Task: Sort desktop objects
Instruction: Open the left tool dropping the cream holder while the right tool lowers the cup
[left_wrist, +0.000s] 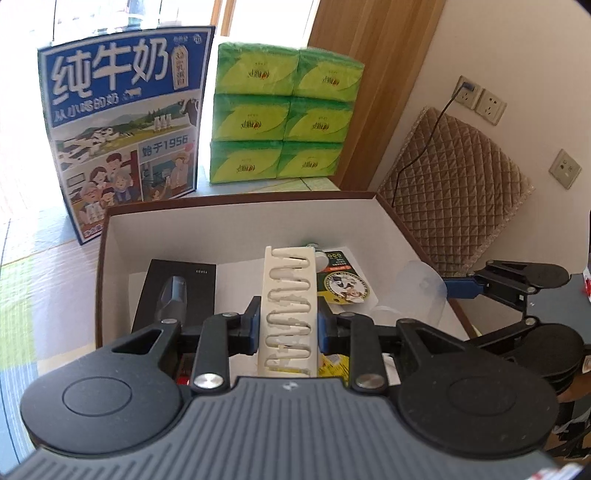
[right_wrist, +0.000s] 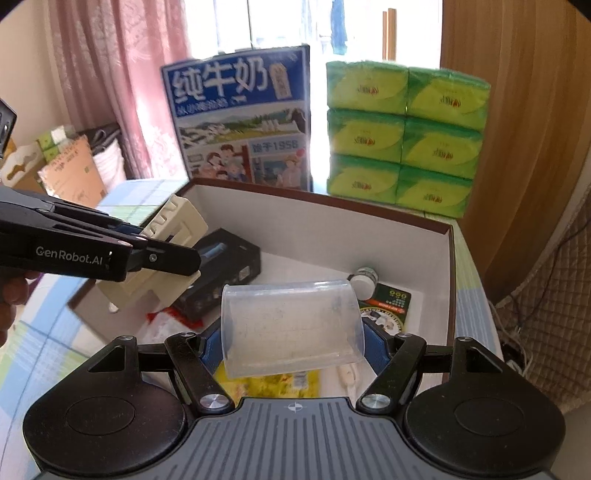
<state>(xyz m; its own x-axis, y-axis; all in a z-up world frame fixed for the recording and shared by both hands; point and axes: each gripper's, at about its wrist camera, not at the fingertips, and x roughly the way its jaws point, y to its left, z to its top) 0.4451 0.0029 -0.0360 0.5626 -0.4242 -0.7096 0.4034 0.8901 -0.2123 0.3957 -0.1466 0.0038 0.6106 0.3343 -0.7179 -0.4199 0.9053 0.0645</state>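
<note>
My left gripper (left_wrist: 289, 325) is shut on a cream plastic rack (left_wrist: 290, 306) with wavy slots, held above the open white-lined box (left_wrist: 240, 218). The same rack (right_wrist: 173, 236) shows in the right wrist view, clamped by the left gripper (right_wrist: 177, 258) over the box's left side. My right gripper (right_wrist: 293, 350) is shut on a clear plastic cup (right_wrist: 291, 328) lying sideways, held over the box (right_wrist: 436, 258). That cup (left_wrist: 421, 291) and the right gripper (left_wrist: 454, 288) appear at the box's right edge in the left wrist view.
Inside the box lie a black carton (left_wrist: 177, 291), a small white bottle (right_wrist: 364, 280), a green card (right_wrist: 388, 306) and yellow packets (right_wrist: 273, 384). Behind it stand a blue milk carton (left_wrist: 125, 129) and stacked green tissue packs (left_wrist: 284, 110). A quilted brown cushion (left_wrist: 454, 192) leans on the right wall.
</note>
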